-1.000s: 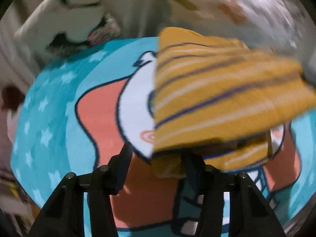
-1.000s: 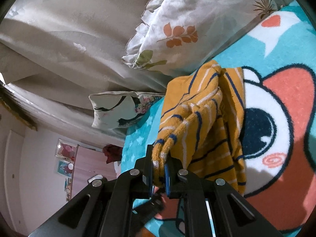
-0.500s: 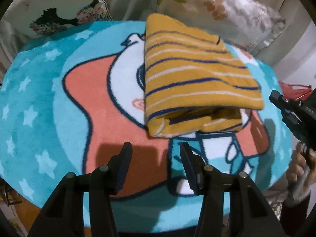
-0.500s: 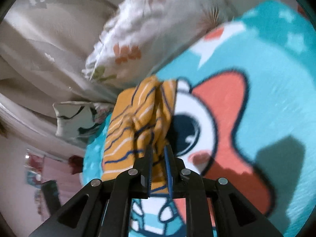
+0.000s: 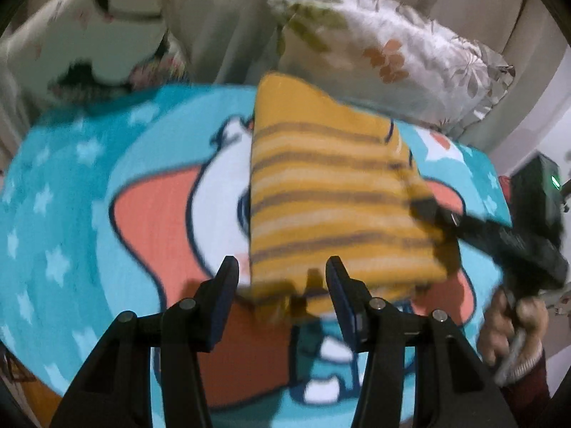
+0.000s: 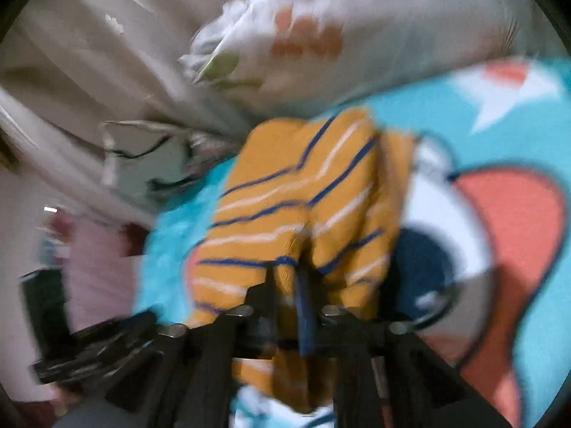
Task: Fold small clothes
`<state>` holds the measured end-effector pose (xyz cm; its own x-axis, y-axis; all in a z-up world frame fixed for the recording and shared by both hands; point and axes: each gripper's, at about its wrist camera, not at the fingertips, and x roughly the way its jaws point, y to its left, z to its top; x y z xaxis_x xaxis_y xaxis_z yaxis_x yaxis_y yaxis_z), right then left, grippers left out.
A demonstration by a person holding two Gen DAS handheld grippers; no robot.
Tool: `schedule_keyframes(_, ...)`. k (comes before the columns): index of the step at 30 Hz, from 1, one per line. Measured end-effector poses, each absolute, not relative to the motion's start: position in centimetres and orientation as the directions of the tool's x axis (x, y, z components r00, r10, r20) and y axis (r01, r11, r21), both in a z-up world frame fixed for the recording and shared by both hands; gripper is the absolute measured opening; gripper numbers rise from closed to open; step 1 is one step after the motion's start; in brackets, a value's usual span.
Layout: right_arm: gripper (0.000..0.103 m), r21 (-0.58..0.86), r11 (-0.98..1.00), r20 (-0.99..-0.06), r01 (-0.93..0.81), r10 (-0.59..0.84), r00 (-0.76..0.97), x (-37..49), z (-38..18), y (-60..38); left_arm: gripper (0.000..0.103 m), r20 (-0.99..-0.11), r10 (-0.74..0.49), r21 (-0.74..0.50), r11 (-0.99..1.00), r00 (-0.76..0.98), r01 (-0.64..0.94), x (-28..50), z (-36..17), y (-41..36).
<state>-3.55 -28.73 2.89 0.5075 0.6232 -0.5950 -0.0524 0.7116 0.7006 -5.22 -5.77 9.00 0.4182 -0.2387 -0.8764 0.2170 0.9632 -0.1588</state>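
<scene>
The right gripper (image 6: 287, 281) pinches the yellow striped shirt (image 6: 299, 207), and its jaws have just been closing on the cloth. The left gripper (image 5: 282, 278) is open, with the folded shirt's edge between its fingers, on the blue rug (image 5: 71, 185)

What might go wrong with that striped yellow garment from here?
1. The right gripper pinches only one edge of the yellow striped garment, so the folded layers could slide apart if it gets lifted.
2. The left gripper is open at the near edge, holding nothing down; a pull may drag the whole garment across the cartoon blanket.
</scene>
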Motion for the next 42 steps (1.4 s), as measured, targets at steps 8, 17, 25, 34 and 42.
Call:
schedule_keyframes(8,0.009,0.700,0.714,-0.644,0.033,0.611,0.461,-7.3,0.5,-30.5,0.058,-0.919,-0.184,-0.080,0.953,0.349,0.291,-1.5,4.5,-10.2)
schedule_keyframes(17,0.025,0.689,0.720,-0.613,0.087,0.514,0.600,-4.7,2.9,-34.1,0.058,-0.934,-0.154,-0.053,0.952,0.321,0.301,-2.3,2.4,-10.1)
schedule_keyframes(25,0.008,0.706,0.702,-0.621,0.095,0.550,0.558,-2.2,0.3,-33.3,0.059,-0.933,-0.149,-0.054,0.958,0.326,0.283,-2.6,2.2,-10.2)
schedule_keyframes(34,0.011,0.550,0.816,-0.741,0.178,0.378,0.555,-1.8,0.4,-33.7,0.060,-0.916,-0.233,-0.158,0.958,0.325,0.240,-2.9,4.5,-8.5)
schedule_keyframes(42,0.011,0.649,0.760,-0.608,-0.019,0.534,0.588,-5.9,3.0,-28.8,0.060,-0.930,-0.208,-0.163,0.972,0.303,0.168,-2.1,3.5,-5.8)
